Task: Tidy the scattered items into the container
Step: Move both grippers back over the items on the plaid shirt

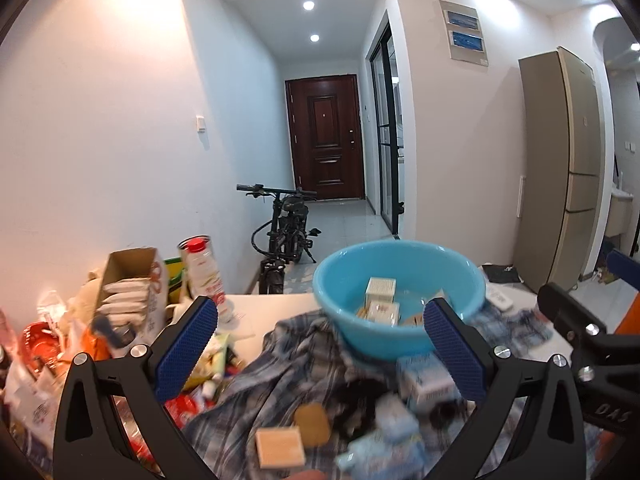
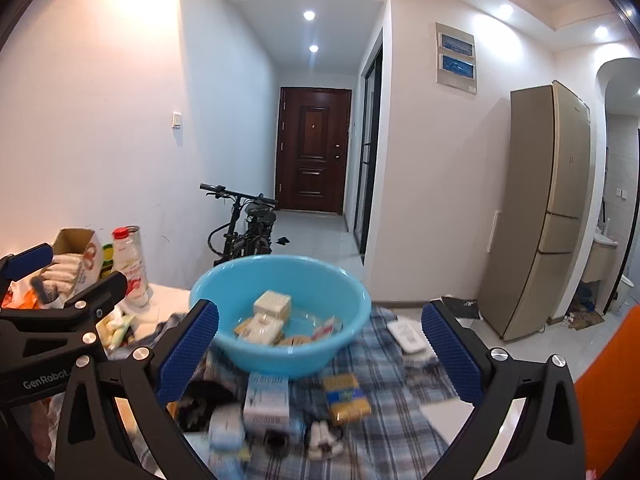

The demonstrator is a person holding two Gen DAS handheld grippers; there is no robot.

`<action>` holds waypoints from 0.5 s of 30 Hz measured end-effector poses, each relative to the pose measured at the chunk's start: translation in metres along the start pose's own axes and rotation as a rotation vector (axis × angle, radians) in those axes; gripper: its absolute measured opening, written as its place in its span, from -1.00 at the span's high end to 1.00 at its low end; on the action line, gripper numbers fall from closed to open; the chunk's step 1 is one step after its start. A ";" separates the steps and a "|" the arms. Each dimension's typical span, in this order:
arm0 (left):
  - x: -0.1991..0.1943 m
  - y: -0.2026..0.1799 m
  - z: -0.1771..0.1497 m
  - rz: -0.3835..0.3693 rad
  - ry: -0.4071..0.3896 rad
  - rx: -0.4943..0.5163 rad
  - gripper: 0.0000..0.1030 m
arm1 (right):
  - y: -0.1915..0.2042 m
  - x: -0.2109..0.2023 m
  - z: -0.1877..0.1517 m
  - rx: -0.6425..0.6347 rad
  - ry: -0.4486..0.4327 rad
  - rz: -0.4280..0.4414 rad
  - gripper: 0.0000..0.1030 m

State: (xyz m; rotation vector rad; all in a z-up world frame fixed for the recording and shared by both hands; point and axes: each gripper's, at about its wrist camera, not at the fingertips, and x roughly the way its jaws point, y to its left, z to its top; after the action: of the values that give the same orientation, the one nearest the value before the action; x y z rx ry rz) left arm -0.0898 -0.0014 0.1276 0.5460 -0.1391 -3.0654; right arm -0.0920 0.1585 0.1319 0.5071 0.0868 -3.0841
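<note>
A light blue plastic basin [image 1: 400,280] [image 2: 280,280] stands on a plaid cloth [image 1: 280,380] [image 2: 384,368] and holds several small boxes and packets [image 2: 272,304]. Scattered items lie on the cloth in front of it: a white and blue box [image 2: 267,398], a yellow sponge [image 2: 346,398], a tan soap bar [image 1: 279,448] and a brown oval piece [image 1: 312,424]. My left gripper [image 1: 320,348] is open and empty above these items. My right gripper [image 2: 320,346] is open and empty, just before the basin.
A cluttered pile sits at the left: an open carton of white packets [image 1: 132,292], a bottle with a red cap [image 1: 202,272] and red bags [image 1: 36,344]. A white remote [image 2: 408,334] lies right of the basin. A bicycle [image 1: 284,232] and fridge [image 2: 540,216] stand beyond the table.
</note>
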 end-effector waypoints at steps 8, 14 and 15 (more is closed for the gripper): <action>-0.046 -0.006 -0.062 0.039 0.029 0.033 -0.99 | 0.003 -0.055 -0.056 -0.012 0.005 -0.003 -1.00; -0.042 -0.008 -0.103 0.059 0.117 0.021 -0.99 | 0.006 -0.046 -0.106 -0.006 0.096 -0.026 -1.00; -0.041 -0.007 -0.109 0.050 0.135 0.012 -0.99 | 0.006 -0.043 -0.112 -0.004 0.110 -0.027 -1.00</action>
State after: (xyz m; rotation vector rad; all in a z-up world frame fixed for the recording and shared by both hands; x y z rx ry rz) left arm -0.0143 -0.0015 0.0394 0.7351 -0.1649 -2.9692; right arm -0.0150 0.1596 0.0393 0.6814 0.1018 -3.0793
